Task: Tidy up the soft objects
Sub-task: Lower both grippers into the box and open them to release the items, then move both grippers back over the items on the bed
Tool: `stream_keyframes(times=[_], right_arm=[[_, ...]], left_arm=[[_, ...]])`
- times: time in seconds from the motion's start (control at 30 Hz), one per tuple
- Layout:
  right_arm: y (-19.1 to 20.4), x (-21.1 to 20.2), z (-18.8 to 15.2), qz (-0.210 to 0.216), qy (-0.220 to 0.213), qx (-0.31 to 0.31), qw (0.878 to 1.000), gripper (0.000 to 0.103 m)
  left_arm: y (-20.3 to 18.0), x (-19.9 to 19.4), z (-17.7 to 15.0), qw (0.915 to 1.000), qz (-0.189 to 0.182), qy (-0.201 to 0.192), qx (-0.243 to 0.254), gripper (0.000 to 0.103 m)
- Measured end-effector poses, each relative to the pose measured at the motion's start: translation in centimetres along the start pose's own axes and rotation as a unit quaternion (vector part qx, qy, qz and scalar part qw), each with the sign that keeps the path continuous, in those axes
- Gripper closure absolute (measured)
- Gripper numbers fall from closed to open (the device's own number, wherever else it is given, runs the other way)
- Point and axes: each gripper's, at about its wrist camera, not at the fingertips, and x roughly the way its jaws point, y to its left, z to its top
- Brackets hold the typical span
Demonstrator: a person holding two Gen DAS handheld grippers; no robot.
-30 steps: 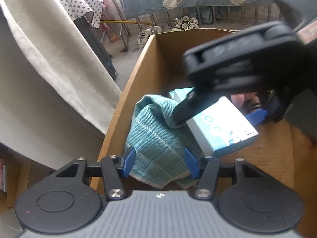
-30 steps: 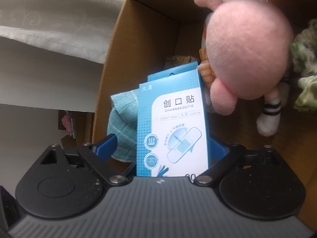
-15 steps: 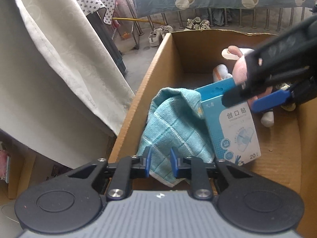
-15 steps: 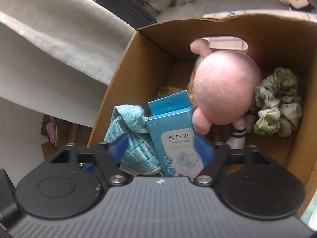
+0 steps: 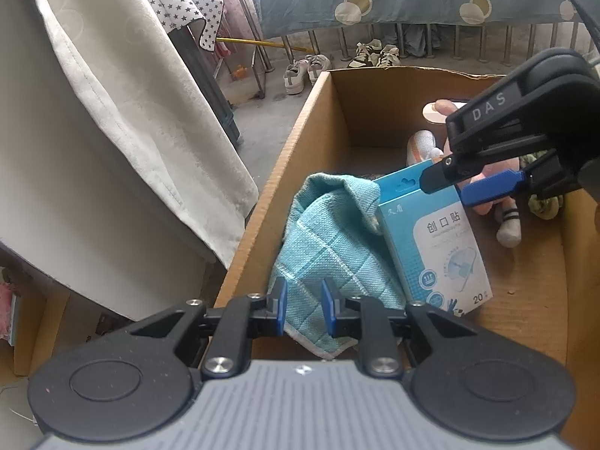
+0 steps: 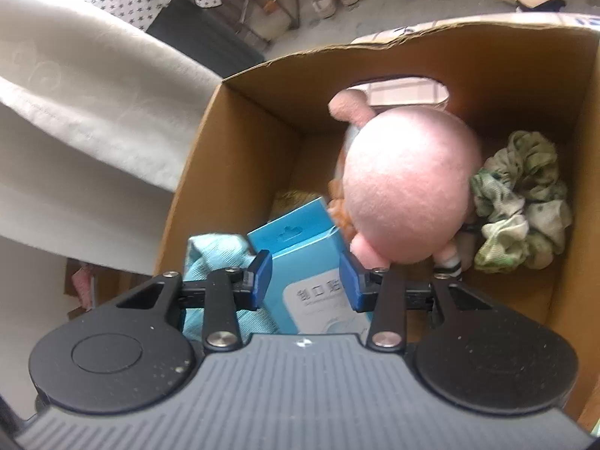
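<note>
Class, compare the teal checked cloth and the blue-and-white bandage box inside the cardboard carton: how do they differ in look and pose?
The teal checked cloth is soft and rumpled, slumped against the carton's left wall; the blue-and-white bandage box is rigid, with straight edges. The cloth bears only a pale grid; the box carries printed characters and a hang tab. The cloth lies loose, while the box stands propped on end. Both sit side by side in the cardboard carton.

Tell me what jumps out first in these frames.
The big pink plush fills the middle of the cardboard box, with a green scrunchie to its right. At the box's near left corner a blue bandage carton leans against a teal cloth. The right gripper hangs open above the carton.
</note>
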Motion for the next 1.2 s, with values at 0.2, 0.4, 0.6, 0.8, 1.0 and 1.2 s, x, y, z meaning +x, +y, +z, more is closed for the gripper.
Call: stream_keyframes(times=[0.2, 0.4, 0.6, 0.8, 1.0, 1.2], right_arm=[[-0.1, 1.1, 0.2, 0.001, 0.017, -0.004, 1.0, 0.05], [0.1, 2.2, 0.0, 0.006, 0.055, -0.02, 0.998, 0.061], [0.1, 2.4, -1.4, -0.007, 0.092, -0.037, 0.995, 0.078], [0.8, 3.5, -3.5, -0.018, 0.121, -0.055, 0.991, 0.078], [1.1, 2.8, -2.5, -0.016, 0.088, -0.057, 0.994, 0.074], [1.7, -0.8, -1.7, 0.029, 0.051, -0.073, 0.996, 0.049]], left_arm=[[0.3, 0.4, 0.1, 1.0, 0.004, 0.002, -0.003, 0.081], [0.9, 0.6, 0.1, 0.9999, 0.006, 0.005, -0.013, 0.081], [1.4, 0.4, 0.2, 0.9997, 0.002, 0.004, -0.022, 0.08], [1.3, 0.4, 0.2, 0.9996, 0.002, 0.001, -0.027, 0.08], [1.5, -0.5, -0.2, 0.999, -0.01, -0.014, -0.04, 0.068], [1.4, -2.8, -0.1, 0.9979, 0.001, -0.045, -0.047, 0.042]])
